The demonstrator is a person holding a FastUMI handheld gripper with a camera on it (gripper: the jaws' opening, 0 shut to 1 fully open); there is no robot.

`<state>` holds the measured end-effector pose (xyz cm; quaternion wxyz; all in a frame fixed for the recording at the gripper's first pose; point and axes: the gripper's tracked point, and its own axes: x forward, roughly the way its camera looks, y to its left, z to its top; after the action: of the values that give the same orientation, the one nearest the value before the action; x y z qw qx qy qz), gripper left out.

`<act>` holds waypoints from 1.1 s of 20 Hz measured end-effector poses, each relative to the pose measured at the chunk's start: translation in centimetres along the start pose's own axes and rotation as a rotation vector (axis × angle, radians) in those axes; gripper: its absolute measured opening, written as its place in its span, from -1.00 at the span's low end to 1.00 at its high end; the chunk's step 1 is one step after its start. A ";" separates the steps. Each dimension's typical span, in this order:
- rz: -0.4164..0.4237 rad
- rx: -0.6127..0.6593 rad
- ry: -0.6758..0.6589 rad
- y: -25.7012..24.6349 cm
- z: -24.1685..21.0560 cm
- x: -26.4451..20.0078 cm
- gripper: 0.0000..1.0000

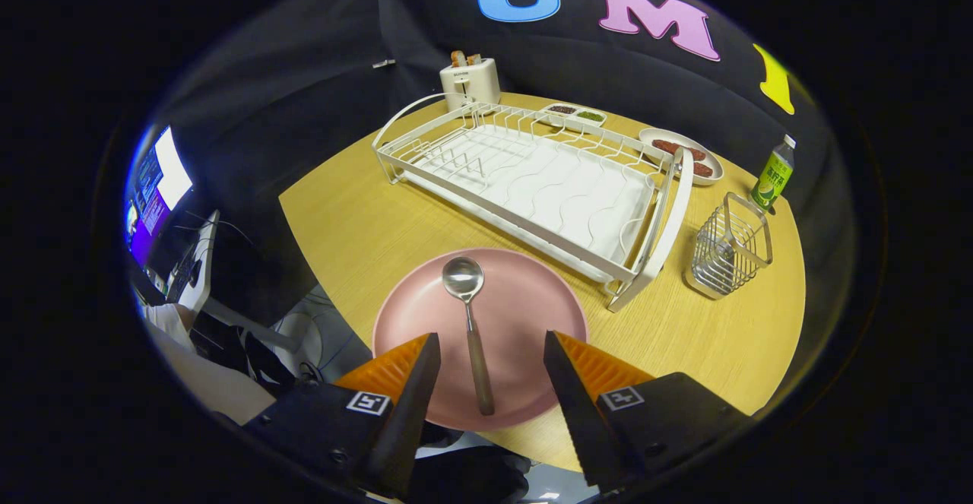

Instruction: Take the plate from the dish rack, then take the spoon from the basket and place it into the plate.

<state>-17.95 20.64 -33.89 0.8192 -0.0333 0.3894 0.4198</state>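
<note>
A pink plate [517, 314] lies flat on the wooden table, in front of the white dish rack [532, 185]. On the plate rests a spoon [470, 321] with a metal bowl and a wooden handle; the handle points back toward me. My gripper [492, 344] hangs above the plate's near half, open, its two fingers wide apart on either side of the spoon's handle and not touching it. The wire basket [730, 245] stands to the right of the rack.
A toaster [470, 82] with bread stands behind the rack. A small two-part dish [575, 114], an oval plate of food [684, 156] and a green bottle [773, 173] sit along the table's far right. The table's near edge runs just under the plate.
</note>
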 end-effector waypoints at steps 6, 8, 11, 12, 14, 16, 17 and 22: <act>-0.082 -0.038 -0.056 -1.2 3.4 -2.6 0.78; -0.125 -0.043 -0.115 -1.8 6.0 -4.0 0.78; -0.227 -0.044 -0.215 -3.7 10.7 -7.1 0.80; -0.257 -0.047 -0.252 -4.2 12.4 -8.3 0.89; -0.303 -0.048 -0.331 -5.0 15.6 -11.0 0.94; -0.340 -0.038 -0.401 -5.7 18.3 -13.6 0.94; -0.360 -0.037 -0.428 -6.2 19.4 -14.8 0.93; -0.451 -0.012 -0.543 -8.4 23.0 -20.4 0.95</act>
<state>-4.95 10.48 -6.66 0.9647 -0.0107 0.1379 0.2240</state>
